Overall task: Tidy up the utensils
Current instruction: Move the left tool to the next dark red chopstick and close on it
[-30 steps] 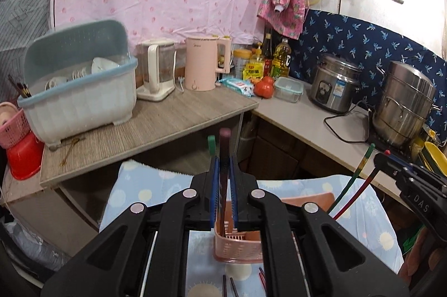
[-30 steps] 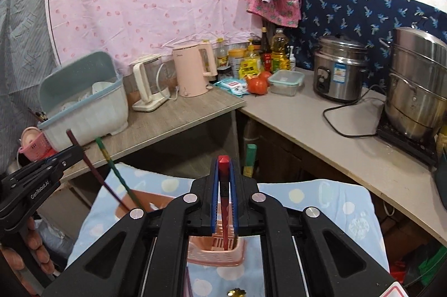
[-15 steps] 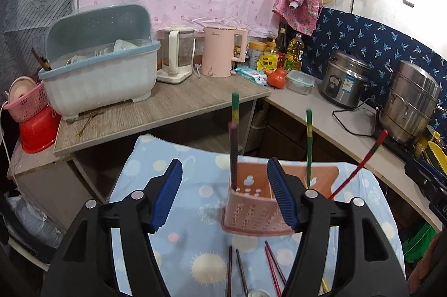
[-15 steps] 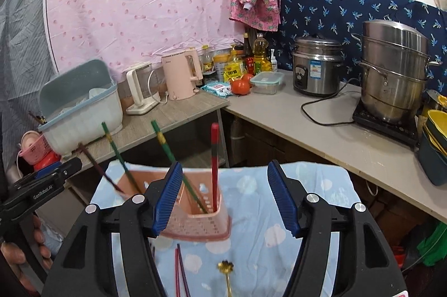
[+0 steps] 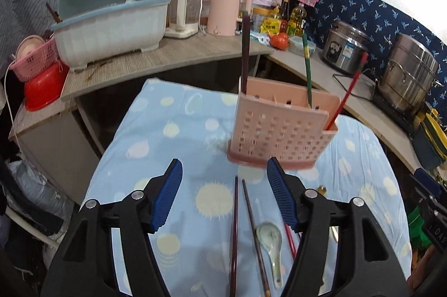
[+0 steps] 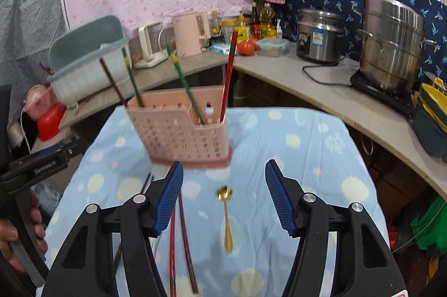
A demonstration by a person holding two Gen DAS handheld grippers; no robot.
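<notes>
Pink plastic, perforated all over — that was the utensil holder, which stood upright on my table's blue cloth dotted with pale circles. Chopsticks stood inside it: a dark maroon one at its left end, a green one further right, and a red one leaning out of the right corner.

My left gripper hung just short of the holder with its blue-padded jaws spread wide and nothing between them; they had just been opening. Below them two dark chopsticks lay flat on the cloth, with a pale ceramic spoon beside them.

My right gripper hovered near the holder's front, jaws parted and empty, having just opened and then eased in slightly. Under it a small gold spoon lay on the cloth, and to its left a red chopstick and a dark one — both flat. My left hand showed at that view's edge, gripping its tool's handle.
</notes>
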